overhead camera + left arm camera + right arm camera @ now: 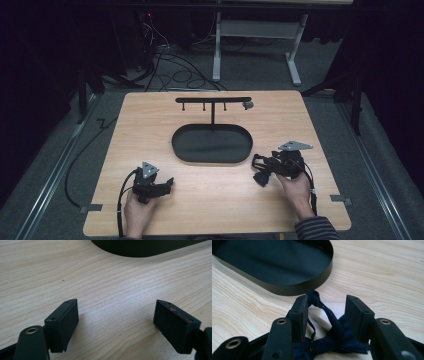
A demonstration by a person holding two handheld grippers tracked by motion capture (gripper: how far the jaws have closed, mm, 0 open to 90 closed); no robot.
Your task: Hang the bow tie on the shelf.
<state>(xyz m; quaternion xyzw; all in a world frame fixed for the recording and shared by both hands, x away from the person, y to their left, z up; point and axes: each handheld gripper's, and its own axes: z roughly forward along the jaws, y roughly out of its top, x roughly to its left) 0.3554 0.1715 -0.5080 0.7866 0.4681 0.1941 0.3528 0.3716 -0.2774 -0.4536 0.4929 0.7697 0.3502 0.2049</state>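
Right gripper (327, 312) partly hides dark blue cloth (342, 340).

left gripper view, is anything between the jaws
No, the left gripper has its jaws standing wide apart with bare wooden table between them.

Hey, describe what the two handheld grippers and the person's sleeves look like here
Both grippers are black. The left gripper and right gripper each carry a grey three-cornered plate on top and trail a black cable. Seen close up, the jaws end in blocky black pads, with brass-coloured rings on the linkage behind. One pad of the left gripper bears a faint reddish smear. The right sleeve is dark with thin stripes.
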